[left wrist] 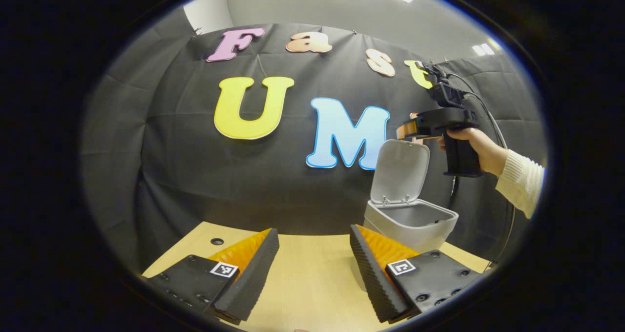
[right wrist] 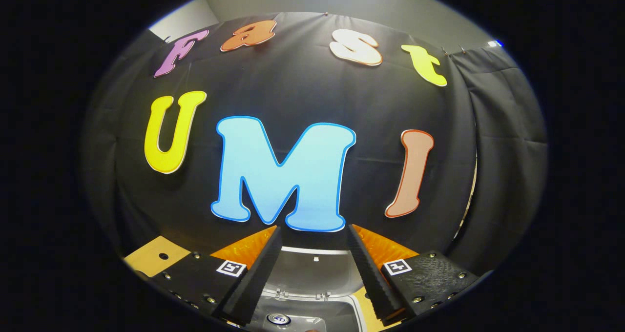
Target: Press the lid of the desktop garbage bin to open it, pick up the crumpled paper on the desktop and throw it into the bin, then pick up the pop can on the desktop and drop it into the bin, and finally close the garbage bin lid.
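Note:
The grey desktop bin [left wrist: 410, 222] stands on the wooden table at the right with its lid [left wrist: 400, 171] swung up and upright. My right gripper [left wrist: 409, 129], held by a hand in a white sleeve, hovers just above the lid's top edge. From the right gripper view I look down past the raised lid [right wrist: 312, 271] into the bin, where the round top of the pop can [right wrist: 279, 318] lies inside. My right gripper [right wrist: 312, 278] is open with nothing between its fingers. My left gripper [left wrist: 315, 273] is open low over the table, left of the bin, holding nothing.
The light wooden table [left wrist: 302, 293] runs under my left gripper and has a small round hole [left wrist: 217, 241] near its far left. Its corner [right wrist: 151, 256] shows left of the bin. The black cloth wall stands close behind the bin.

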{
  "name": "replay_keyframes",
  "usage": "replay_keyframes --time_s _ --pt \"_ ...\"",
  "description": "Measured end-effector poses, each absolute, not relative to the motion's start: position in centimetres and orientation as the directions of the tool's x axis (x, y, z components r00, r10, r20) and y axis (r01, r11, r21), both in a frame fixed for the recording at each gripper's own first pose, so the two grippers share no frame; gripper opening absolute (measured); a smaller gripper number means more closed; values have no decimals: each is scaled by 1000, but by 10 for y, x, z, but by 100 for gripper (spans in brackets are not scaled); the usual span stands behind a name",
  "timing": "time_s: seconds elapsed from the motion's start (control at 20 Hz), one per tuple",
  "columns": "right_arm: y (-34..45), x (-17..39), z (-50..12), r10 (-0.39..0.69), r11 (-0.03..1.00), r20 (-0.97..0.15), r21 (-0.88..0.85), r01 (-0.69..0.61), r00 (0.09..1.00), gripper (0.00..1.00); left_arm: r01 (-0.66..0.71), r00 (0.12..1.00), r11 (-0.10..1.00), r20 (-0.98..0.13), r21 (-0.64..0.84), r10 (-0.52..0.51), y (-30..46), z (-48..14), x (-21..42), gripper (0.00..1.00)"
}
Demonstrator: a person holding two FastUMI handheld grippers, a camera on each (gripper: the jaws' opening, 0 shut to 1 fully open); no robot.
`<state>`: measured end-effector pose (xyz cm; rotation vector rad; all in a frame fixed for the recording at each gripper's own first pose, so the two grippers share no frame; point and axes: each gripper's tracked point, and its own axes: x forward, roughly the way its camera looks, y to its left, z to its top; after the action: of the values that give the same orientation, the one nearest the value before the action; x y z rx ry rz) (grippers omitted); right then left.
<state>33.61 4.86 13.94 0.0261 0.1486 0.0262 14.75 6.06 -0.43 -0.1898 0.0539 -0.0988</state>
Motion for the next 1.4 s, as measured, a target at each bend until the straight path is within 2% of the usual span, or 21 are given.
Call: replay_keyframes --time_s 0.5,0.7,0.95,1.0,1.4 --pt "51 319 135 76 997 -144 28 -73 987 88 53 997 976 -43 -212 -63 57 -7 144 95" --pt "52 300 129 94 995 -136 47 -89 986 85 54 997 978 -35 -204 -63 48 -7 135 95" --pt "54 267 114 122 986 -140 128 -104 983 87 58 997 975 -45 -214 -69 35 -12 124 95" --pt "55 261 110 130 984 -146 143 -109 981 85 62 996 975 -47 -214 -74 33 -12 121 95" --pt "58 222 81 162 977 -203 167 -129 966 88 65 996 978 -44 -197 -75 29 -6 113 95"
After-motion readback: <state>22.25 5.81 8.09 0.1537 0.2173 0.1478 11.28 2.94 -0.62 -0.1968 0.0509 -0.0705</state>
